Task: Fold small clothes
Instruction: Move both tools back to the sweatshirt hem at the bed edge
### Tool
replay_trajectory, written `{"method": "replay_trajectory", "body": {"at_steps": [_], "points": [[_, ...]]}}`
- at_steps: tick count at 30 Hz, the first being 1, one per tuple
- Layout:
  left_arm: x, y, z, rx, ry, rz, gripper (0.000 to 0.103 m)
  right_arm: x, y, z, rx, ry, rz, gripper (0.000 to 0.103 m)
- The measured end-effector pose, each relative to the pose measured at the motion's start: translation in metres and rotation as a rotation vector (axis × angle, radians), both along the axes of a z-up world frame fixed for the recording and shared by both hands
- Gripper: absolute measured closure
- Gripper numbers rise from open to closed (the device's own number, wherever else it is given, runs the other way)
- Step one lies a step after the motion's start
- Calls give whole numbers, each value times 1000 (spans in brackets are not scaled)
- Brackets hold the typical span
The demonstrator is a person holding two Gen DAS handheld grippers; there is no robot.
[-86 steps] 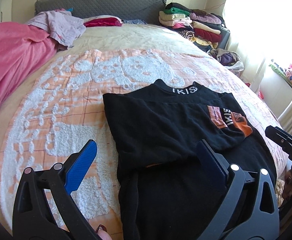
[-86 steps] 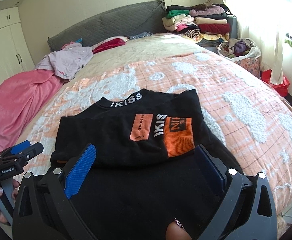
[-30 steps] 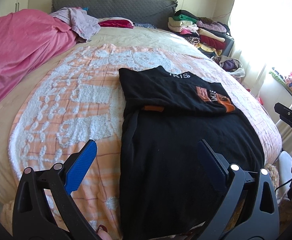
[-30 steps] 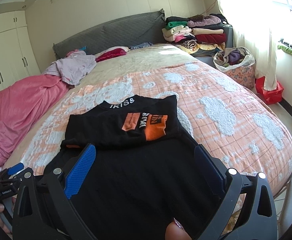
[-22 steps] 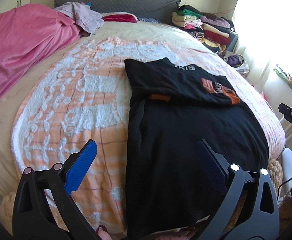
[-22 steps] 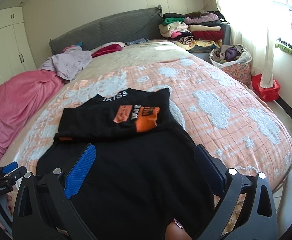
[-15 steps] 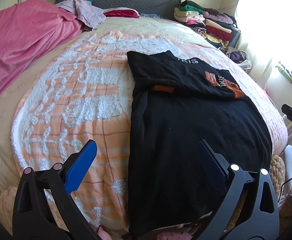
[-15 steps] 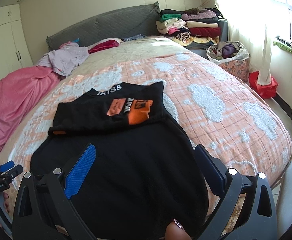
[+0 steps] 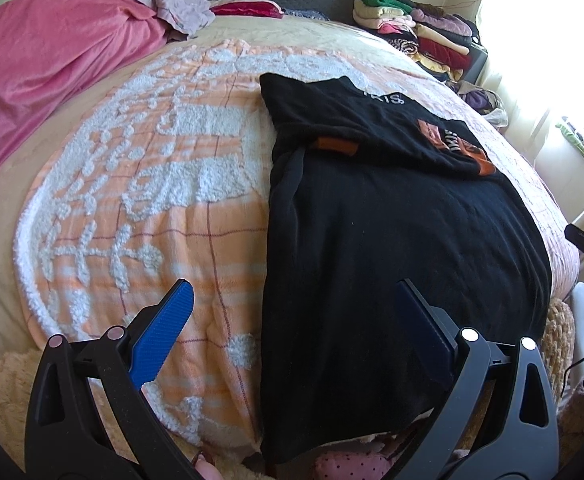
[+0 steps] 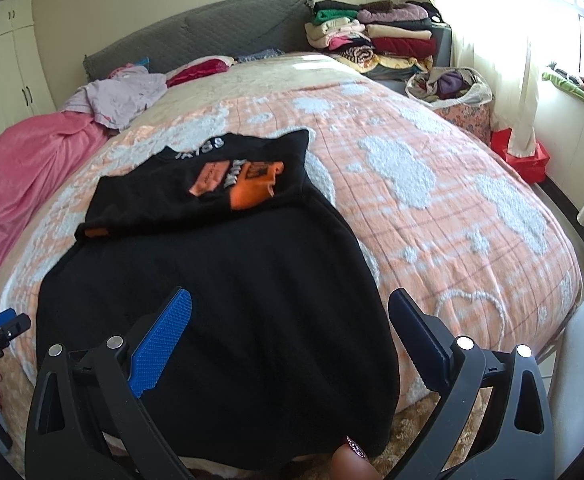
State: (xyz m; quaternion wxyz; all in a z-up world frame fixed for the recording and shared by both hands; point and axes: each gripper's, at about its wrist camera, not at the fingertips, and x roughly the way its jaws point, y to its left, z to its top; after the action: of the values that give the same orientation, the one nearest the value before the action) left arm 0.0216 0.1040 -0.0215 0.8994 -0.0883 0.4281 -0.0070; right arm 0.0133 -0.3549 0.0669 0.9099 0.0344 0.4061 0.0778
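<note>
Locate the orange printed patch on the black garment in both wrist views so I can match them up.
Left wrist: the orange patch lies right of centre, upper half, at the folded part's right end.
Right wrist: the orange patch lies left of centre, upper half.
Shared landmark: the stack of folded clothes beside the headboard.

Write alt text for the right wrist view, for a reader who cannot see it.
A black sweatshirt with an orange chest print lies on an orange-and-white bedspread, its top part folded down over the body. The open right gripper hovers above its near hem; folded clothes are stacked beside the headboard.
</note>
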Motion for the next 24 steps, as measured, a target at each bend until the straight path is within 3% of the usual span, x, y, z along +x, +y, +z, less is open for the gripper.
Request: {"method": "replay_trajectory", "body": {"at_steps": [13,15,20,24], "points": [[-15,1,-19,-70,42,-52,10,-6,-13,-26,-24,57,-15,5],[-16,2,-20,-90,39,-56,17,-6,-14,-27,-26,61,-18,5],[-20,1,-20,-136,40,-80,55,-7,-20,-32,-31,72,-28,5],[-20,3,-27,-160,71,-88,60,-8,-24,-35,-30,79,-36,5]]}}
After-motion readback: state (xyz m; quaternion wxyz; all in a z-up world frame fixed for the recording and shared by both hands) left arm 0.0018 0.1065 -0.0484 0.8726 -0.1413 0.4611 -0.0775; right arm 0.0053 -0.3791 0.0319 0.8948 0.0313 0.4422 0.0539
